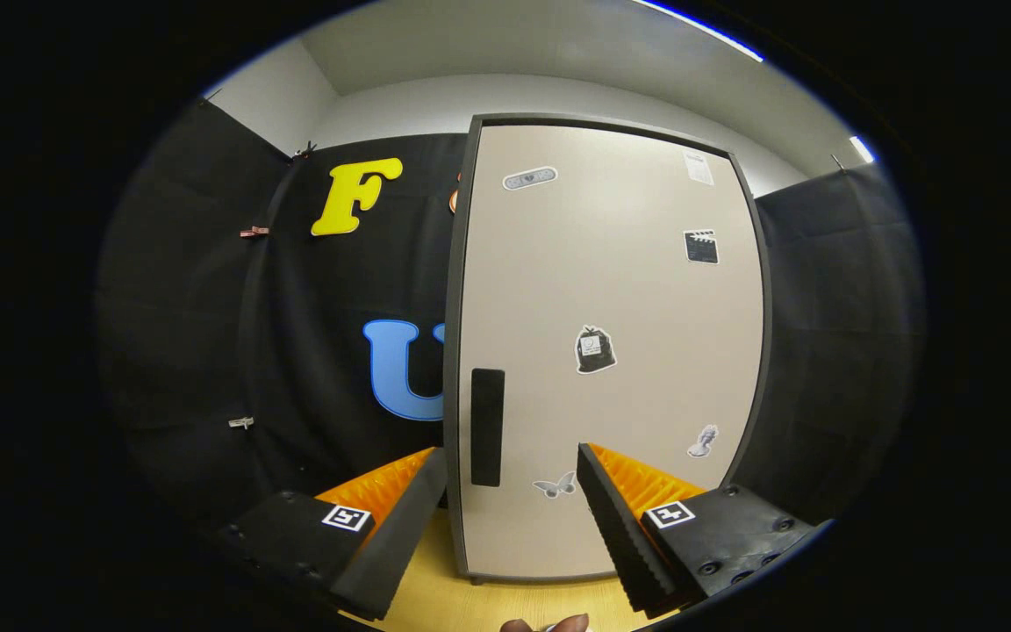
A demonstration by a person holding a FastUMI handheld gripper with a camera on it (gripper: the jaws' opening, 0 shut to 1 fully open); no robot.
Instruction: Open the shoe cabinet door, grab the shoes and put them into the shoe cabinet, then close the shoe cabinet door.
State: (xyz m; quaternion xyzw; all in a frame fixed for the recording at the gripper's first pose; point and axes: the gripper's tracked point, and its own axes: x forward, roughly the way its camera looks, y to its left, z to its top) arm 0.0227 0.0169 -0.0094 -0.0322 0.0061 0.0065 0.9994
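While the gripper is held low with its two fingers spread wide and gripping nothing, the shoe cabinet stands upright just beyond them on the wooden floor, filling the space ahead. Its door is shut: a tall, pale beige panel set in a dark grey frame, with a dark vertical handle near its left edge, low down, seen in the gap between the fingers and closer to the left one. Several small stickers dot the door: an oval one near the top left corner, a pale label at the top right corner, a dark clapperboard below that, a black bag-shaped one near the middle, a small grey figure near the right edge lower down, and a butterfly close to the bottom, just beside the right finger's tip. Black cloth forms the booth's wall behind and on both sides of the cabinet, with a few small clips pinned on the left. Above it run a pale wall and ceiling. A fingertip shows just below the fingers, over the light wood-grain floor on which the cabinet stands.
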